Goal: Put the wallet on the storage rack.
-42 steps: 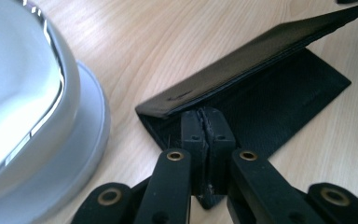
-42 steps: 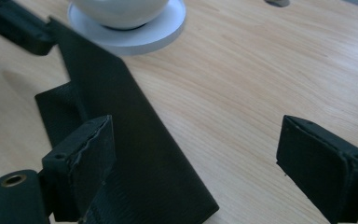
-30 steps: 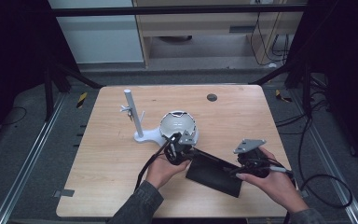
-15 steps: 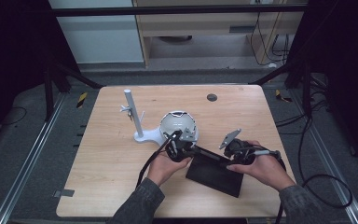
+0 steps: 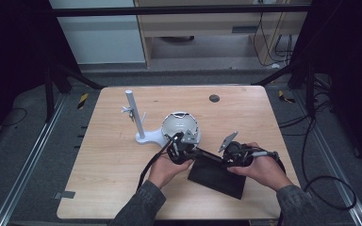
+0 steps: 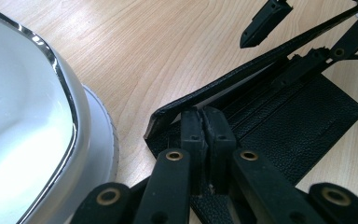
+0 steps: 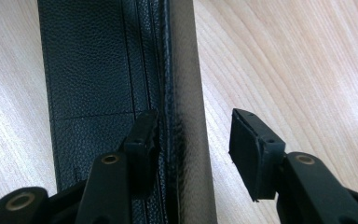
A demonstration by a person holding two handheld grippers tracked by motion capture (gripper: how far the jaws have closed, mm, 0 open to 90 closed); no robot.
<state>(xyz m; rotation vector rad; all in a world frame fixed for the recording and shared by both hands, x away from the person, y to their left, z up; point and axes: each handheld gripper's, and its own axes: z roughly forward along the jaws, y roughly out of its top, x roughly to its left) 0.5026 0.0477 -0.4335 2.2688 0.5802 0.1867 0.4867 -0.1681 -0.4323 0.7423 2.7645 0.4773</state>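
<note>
- Left gripper (image 6: pixel 204 122): jaws pressed together on the raised top flap of a black leather folder (image 5: pixel 219 175), pinching it near the corner closest to the white dome-shaped lamp head (image 5: pixel 181 126). In the left gripper view the flap edge runs up and away from the closed jaw tips, towards the upper right, where the other gripper's jaws appear.
- Right gripper (image 7: pixel 193 135): jaws spread, with nothing clamped. In the right gripper view one jaw lies over the folder's lower, grained panel and the other over bare wooden table (image 5: pixel 118 188); the lifted flap edge stands between them, running straight ahead along the jaws' own line.
- Position of the folder: flat on the table between the two hands, directly under and ahead of both grippers; its long axis runs from the left gripper's pinch across to the right gripper (image 5: pixel 230 151). Only the top flap is raised, and the base panel rests on the wood.
- Governing relation (judgement): the flap edge already sits inside the right gripper's open gap, so closing there would give a second hold on the same edge. The left gripper is the one carrying the flap; the right gripper is nearer the free end.
- Whether the flap touches either right jaw cannot be told.
- Lamp stand post (image 5: pixel 134 115): beyond the left gripper, well apart from the folder.
</note>
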